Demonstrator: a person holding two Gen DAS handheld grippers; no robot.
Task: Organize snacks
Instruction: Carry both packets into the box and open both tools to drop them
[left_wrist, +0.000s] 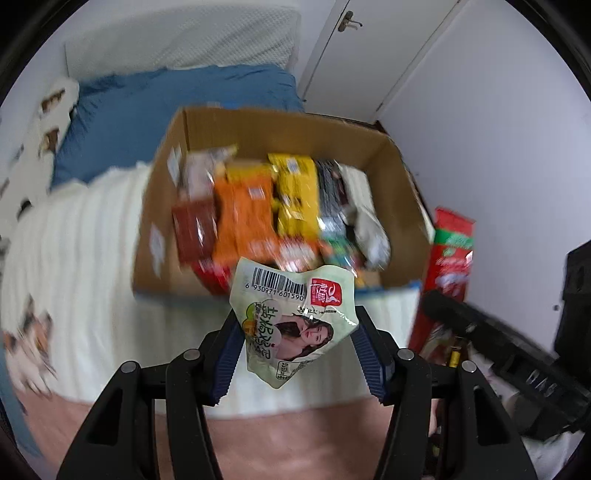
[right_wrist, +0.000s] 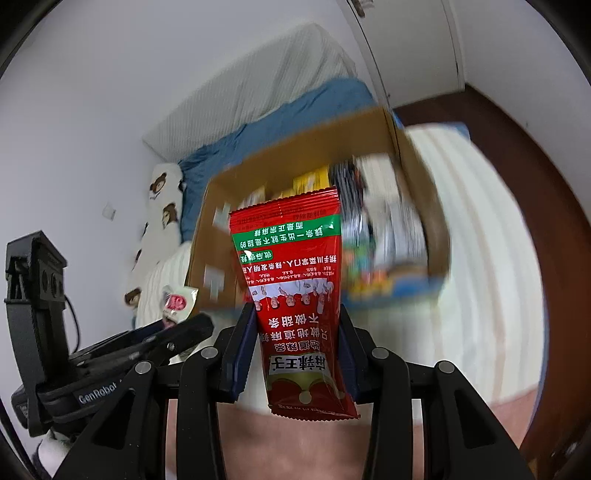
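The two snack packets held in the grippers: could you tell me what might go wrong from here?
The left gripper pinches the crumpled pale green packet at its sides, so it could slip out before reaching the cardboard box. The red packet stands tall above the right gripper and might catch the box wall. The box already looks crowded.

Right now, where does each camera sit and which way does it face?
Left wrist: on the left gripper, angled down at the cardboard box; its fingers pinch a pale green snack packet.
Right wrist: on the right gripper, angled down at the box; its fingers clamp a red snack packet.
Shared: box, white blanket, each other's gripper.
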